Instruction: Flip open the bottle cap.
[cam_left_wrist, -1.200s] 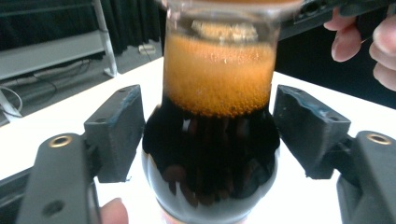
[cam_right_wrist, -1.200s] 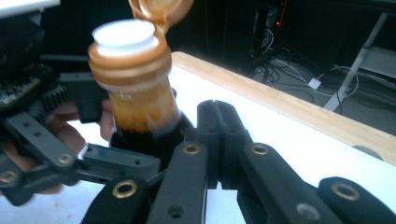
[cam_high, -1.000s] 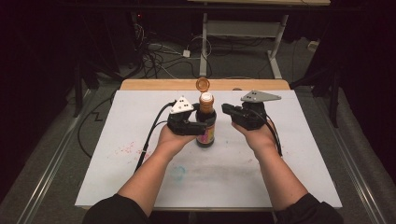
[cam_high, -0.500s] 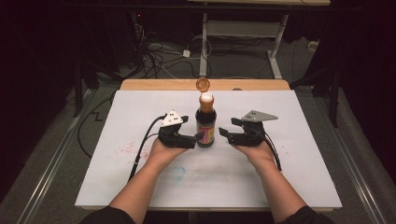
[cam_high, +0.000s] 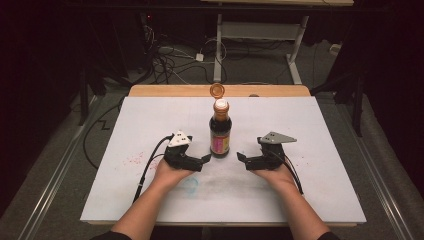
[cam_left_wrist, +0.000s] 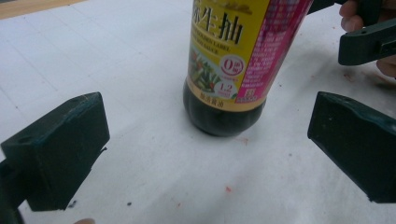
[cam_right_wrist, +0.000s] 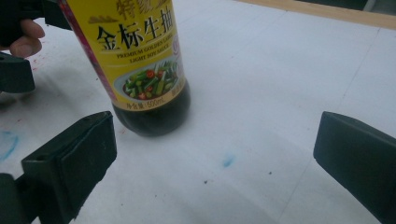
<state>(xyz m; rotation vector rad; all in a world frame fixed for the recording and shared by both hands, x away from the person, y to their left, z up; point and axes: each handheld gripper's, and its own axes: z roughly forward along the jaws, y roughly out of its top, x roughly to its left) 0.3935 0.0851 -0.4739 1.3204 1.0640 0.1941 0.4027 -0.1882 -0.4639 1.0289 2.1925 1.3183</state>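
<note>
The one thing standing in your way on the white table sheet (cam_high: 310, 130) is the tall dark soy sauce bottle with the yellow and pink label (cam_high: 220, 131), upright between your hands. Bare sheet lies open to its left, right and front. Its flipped-open orange cap (cam_high: 217, 90) blocks approach from above.

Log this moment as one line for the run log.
soy sauce bottle: upright, free | left claw: open, just opening | right claw: open, just opening

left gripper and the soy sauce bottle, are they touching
Apart. The left gripper view shows the left gripper open, with bare white table between it and the soy sauce bottle.
</note>
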